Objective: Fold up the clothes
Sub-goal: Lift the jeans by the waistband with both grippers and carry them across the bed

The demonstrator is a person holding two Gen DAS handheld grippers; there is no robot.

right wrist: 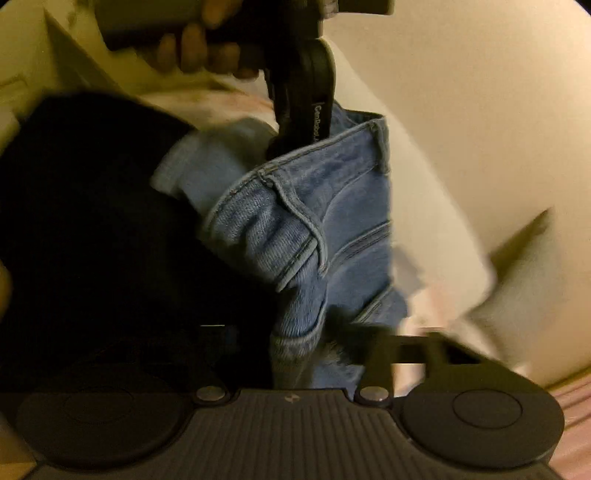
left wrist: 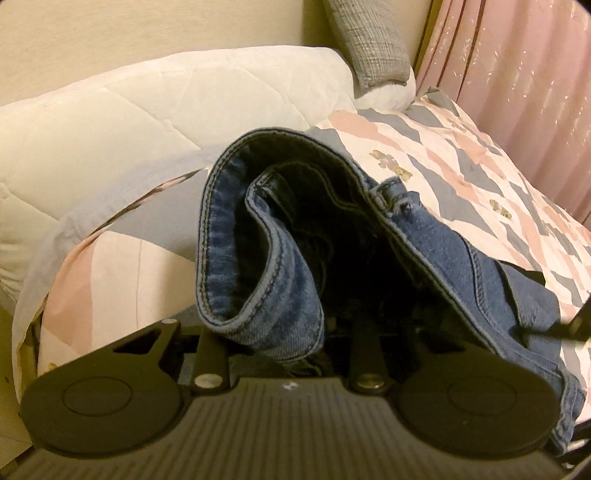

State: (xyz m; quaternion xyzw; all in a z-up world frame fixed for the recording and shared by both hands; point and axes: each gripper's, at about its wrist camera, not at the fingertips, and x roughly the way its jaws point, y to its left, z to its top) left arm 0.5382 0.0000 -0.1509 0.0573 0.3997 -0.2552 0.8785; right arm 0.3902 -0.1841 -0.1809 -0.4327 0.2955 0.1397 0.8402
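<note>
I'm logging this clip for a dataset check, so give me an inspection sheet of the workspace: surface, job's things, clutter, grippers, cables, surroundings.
Surface: bed with a pink, grey and white patterned cover.
Job's things: jeans, bunched and lifted, waistband toward the left wrist camera.
Clutter: white quilt and grey pillow at the head of the bed.
Grippers: left gripper shut on jeans, held by a hand; right gripper at the denim's other edge, view blurred, apparently gripping.
Cables: nothing seen.
Surroundings: pink curtain, cream wall; a dark mass, unidentifiable.
</note>
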